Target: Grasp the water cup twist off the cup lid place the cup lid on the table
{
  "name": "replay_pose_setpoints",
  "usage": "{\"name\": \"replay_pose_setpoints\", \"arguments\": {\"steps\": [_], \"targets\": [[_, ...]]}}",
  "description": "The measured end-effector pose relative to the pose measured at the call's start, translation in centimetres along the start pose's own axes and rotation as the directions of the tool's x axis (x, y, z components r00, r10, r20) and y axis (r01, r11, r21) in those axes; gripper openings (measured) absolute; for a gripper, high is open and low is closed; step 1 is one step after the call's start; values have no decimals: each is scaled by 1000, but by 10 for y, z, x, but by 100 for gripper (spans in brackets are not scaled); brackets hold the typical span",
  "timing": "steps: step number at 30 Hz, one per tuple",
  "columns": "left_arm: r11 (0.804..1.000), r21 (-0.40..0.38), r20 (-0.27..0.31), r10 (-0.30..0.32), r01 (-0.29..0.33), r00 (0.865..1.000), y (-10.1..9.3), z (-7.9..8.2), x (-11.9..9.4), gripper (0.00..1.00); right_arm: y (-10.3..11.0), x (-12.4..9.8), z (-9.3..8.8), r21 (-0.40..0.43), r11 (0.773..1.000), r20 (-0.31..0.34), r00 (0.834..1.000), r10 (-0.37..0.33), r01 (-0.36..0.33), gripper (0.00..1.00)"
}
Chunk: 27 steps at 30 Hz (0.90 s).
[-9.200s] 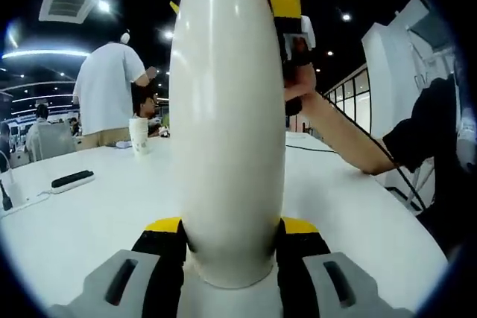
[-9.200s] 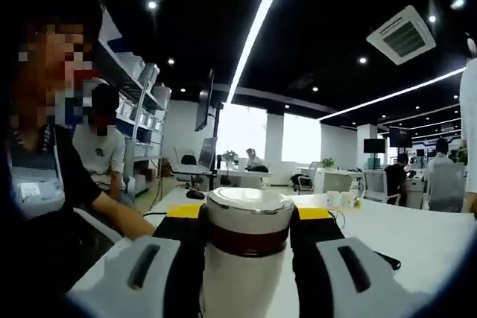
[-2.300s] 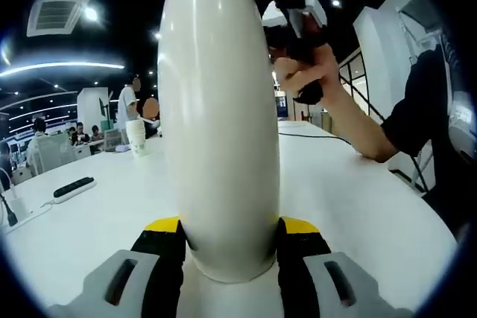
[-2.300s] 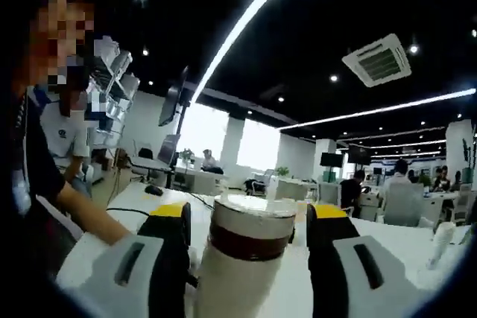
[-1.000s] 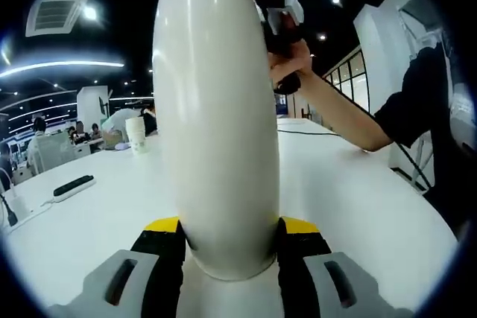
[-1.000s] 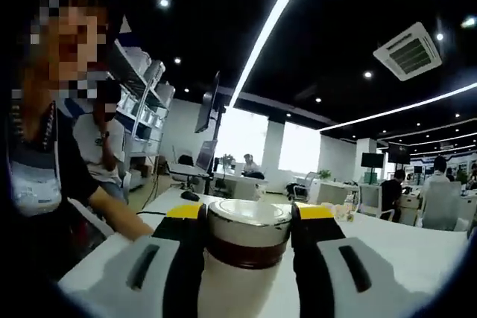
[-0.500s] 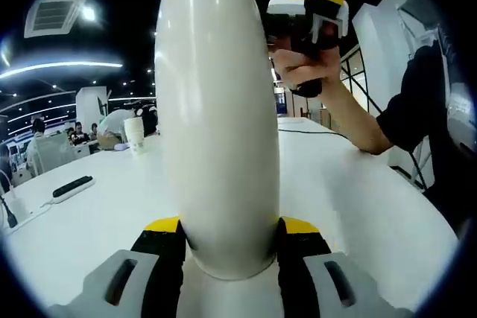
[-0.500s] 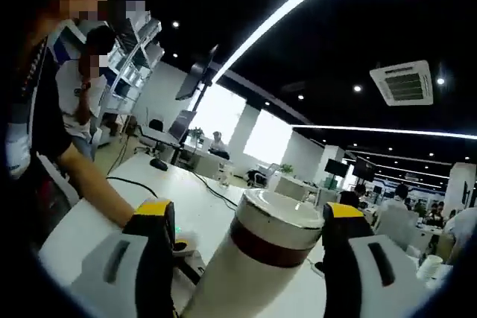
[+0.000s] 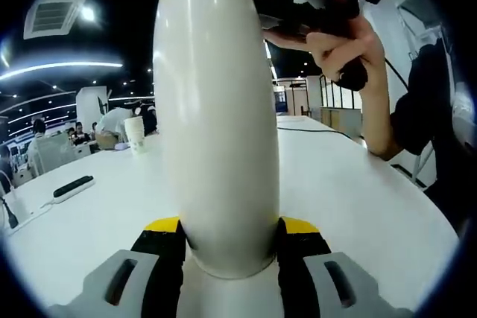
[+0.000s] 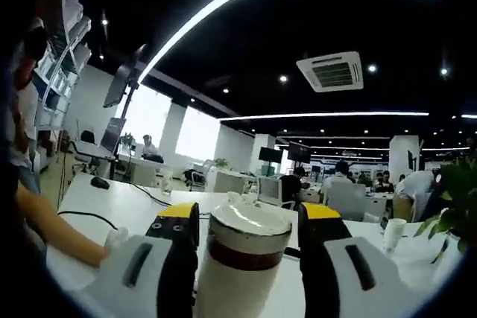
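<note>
Above the white table (image 9: pixel 358 206), the left gripper (image 9: pixel 227 240) clamps the white water cup (image 9: pixel 216 124) upright at its base. The right gripper (image 10: pixel 250 243) straddles the cup lid (image 10: pixel 250 225); whether it pinches I cannot tell. The lid looks still on, so twisting and placing remain.

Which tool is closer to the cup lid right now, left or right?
Right. The right tool has its jaws on either side of the cup lid at the top of the water cup. The left tool clamps the cup's base, far below the lid.
</note>
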<state>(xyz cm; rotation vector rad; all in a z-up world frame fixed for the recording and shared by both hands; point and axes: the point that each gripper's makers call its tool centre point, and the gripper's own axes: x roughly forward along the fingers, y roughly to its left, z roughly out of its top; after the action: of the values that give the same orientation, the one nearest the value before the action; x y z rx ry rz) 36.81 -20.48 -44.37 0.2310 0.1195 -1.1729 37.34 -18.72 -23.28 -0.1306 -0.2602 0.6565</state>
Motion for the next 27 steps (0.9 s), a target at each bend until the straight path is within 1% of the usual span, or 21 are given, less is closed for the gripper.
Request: {"name": "replay_pose_setpoints", "arguments": {"steps": [2,3,5,6,8,9,12,13,14,15,17,18,19,23,24,27], "targets": [[1000,1,-1,0,0,1000,0,0,0,50,-2,1,-2,31,999,-12,1000,21,-21,50],[1000,1,-1,0,0,1000,0,0,0,50,0,1,-4,46,998,-24,999,48,-46,49],[1000,1,-2,0,0,1000,0,0,0,50,0,0,-4,61,996,-17,997,70,-69,48],[1000,0,-2,0,0,1000,0,0,0,50,2,0,-3,47,995,-7,996,94,-93,48],[1000,1,-3,0,0,1000,0,0,0,50,4,0,-2,70,984,15,987,161,-162,48],[1000,1,-3,0,0,1000,0,0,0,50,5,0,-2,79,976,29,979,203,-204,48],[1000,1,-3,-1,1,1000,0,0,0,50,7,1,-2,126,942,61,950,307,-312,48],[1000,0,-3,-2,2,1000,0,0,0,50,8,1,-2,148,917,74,929,363,-370,48],[1000,0,-3,-2,2,1000,0,1,0,50,8,1,-2,155,903,78,916,393,-400,48],[1000,-1,-3,-2,2,1000,-1,1,0,50,11,2,-2,158,878,89,892,443,-452,48],[1000,-4,-3,-2,2,1000,-1,1,0,50,14,3,-2,149,843,101,856,508,-517,48],[1000,-7,-3,-3,3,1000,-1,1,0,50,16,3,-2,138,831,109,842,528,-539,48],[1000,-8,-2,-3,3,1000,-1,1,0,50,16,3,-2,138,825,115,836,537,-548,48],[1000,-17,-5,-7,7,1000,-1,1,0,49,17,2,-2,142,822,135,834,535,-551,48],[1000,-29,-4,-8,8,1000,0,3,-1,49,17,2,-2,144,822,138,834,534,-550,48],[999,-51,18,-9,10,1000,0,8,-2,49,19,3,-2,148,826,137,838,528,-544,48]]}}
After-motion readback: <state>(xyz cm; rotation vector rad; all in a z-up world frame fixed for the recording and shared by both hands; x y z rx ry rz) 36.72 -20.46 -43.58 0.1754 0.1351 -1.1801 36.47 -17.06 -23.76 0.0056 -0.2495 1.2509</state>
